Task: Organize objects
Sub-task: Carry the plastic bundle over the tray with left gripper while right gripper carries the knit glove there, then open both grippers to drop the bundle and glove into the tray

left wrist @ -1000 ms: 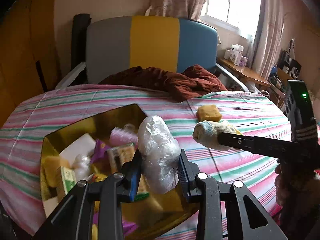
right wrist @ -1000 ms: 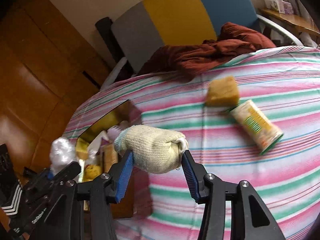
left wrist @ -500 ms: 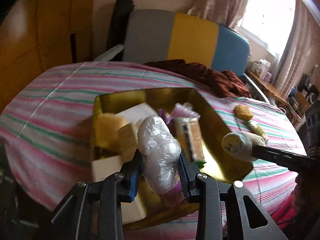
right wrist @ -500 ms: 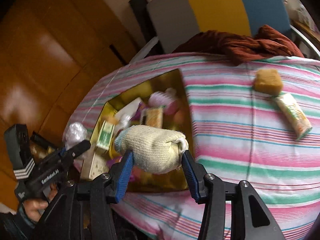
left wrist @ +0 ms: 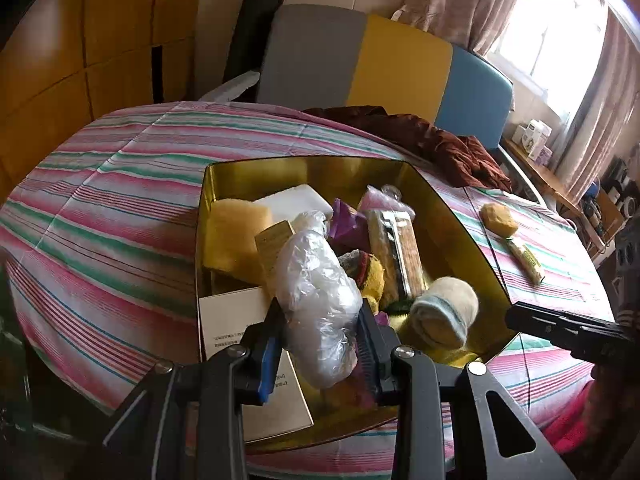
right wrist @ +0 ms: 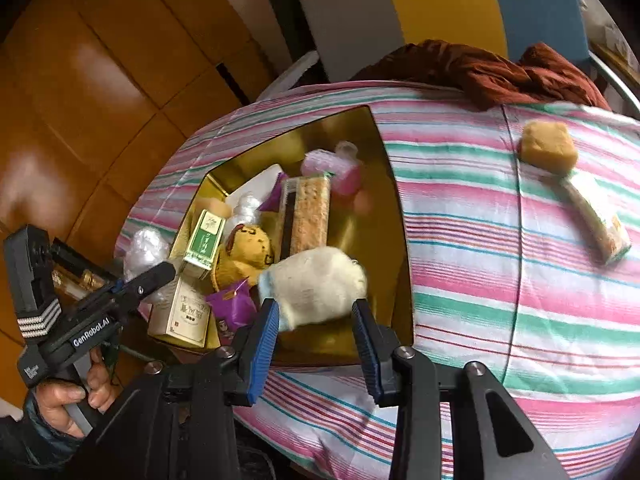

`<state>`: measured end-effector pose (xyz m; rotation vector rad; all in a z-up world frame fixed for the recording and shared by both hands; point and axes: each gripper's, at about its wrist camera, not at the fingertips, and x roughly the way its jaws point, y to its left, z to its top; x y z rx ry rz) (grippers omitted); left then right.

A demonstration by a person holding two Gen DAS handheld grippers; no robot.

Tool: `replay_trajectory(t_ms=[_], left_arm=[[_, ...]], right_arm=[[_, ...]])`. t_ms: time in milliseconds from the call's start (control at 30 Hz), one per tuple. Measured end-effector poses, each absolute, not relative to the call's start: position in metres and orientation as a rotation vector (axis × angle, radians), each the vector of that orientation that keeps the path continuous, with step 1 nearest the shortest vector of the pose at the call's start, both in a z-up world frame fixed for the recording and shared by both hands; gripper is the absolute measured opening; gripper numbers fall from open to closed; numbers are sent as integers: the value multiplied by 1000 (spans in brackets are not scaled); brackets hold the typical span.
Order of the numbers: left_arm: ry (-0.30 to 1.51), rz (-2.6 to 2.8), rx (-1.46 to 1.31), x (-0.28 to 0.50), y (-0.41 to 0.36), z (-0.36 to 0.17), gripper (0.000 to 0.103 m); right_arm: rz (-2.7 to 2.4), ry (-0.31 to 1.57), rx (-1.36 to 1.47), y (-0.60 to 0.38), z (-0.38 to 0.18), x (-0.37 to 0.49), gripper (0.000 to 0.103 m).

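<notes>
Gripping a crinkled clear plastic bundle between its blue-padded fingers, the left gripper hangs over the near end of the gold tin, which sits on the striped table. Beyond those fingers the tin is crowded: a yellow sponge to their left, a white block behind it, a long cracker pack ahead and slightly right, and a white card box just under the left finger. The right gripper has its fingers spread wide, and the rolled cream glove sits blurred between and just ahead of them, above the tin's near right corner; whether either pad touches it cannot be told. From the left wrist view the same glove appears to the right of the bundle, inside the tin's outline. Ahead and left of the right fingers lie a green-and-white carton, a yellow plush toy and a purple packet. Far right of them, on the table, a second sponge rests beside a wrapped snack bar, well apart from the tin. A dark red cloth lies at the far edge.
</notes>
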<state>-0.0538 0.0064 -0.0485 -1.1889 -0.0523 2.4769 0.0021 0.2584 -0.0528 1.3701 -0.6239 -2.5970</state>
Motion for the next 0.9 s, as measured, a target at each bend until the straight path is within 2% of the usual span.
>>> replay_trajectory(t_ms=[633, 767, 900], left_arm=[[-65, 2327, -1163, -58, 50, -42, 35], [-69, 2296, -1172, -61, 60, -46, 52], [-61, 2320, -1207, -62, 56, -55, 53]], right_arm=[[-2591, -655, 1400, 256, -65, 8, 38], [-2598, -654, 1400, 257, -64, 9, 39], [-2599, -660, 1397, 258, -64, 10, 40]])
